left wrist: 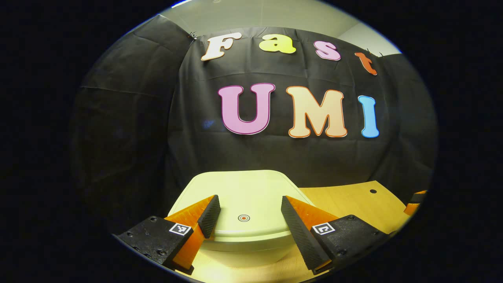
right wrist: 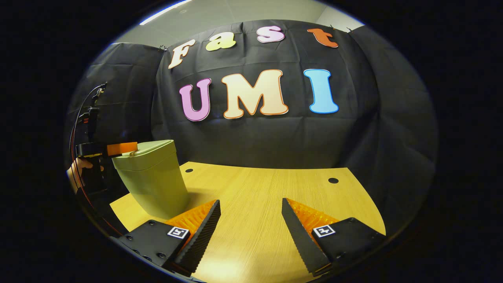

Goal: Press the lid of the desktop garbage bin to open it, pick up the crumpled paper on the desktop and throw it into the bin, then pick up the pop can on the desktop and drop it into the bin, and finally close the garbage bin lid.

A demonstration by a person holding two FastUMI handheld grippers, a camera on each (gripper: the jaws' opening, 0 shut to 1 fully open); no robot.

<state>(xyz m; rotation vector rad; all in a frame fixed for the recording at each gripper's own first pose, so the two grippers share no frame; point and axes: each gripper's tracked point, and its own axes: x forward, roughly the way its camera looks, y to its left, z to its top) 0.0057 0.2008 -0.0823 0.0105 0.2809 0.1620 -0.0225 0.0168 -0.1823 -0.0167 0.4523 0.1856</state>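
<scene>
Over the closed lid [left wrist: 243,196] of the garbage bin [left wrist: 243,247] at the table's [left wrist: 353,204] left end, left gripper [left wrist: 250,212] spread wide, best lowered squarely onto the centre mark; beside it, right gripper [right wrist: 250,220] likewise agape above bare wood.

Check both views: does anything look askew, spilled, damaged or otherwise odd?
Nothing stands out. The garbage bin stands upright on the wooden table with its lid shut and level. The left gripper sits open over the lid; the right gripper is open above bare tabletop.

Bin [right wrist: 151,179] stands at desk [right wrist: 267,196] left edge; rest open.
</scene>
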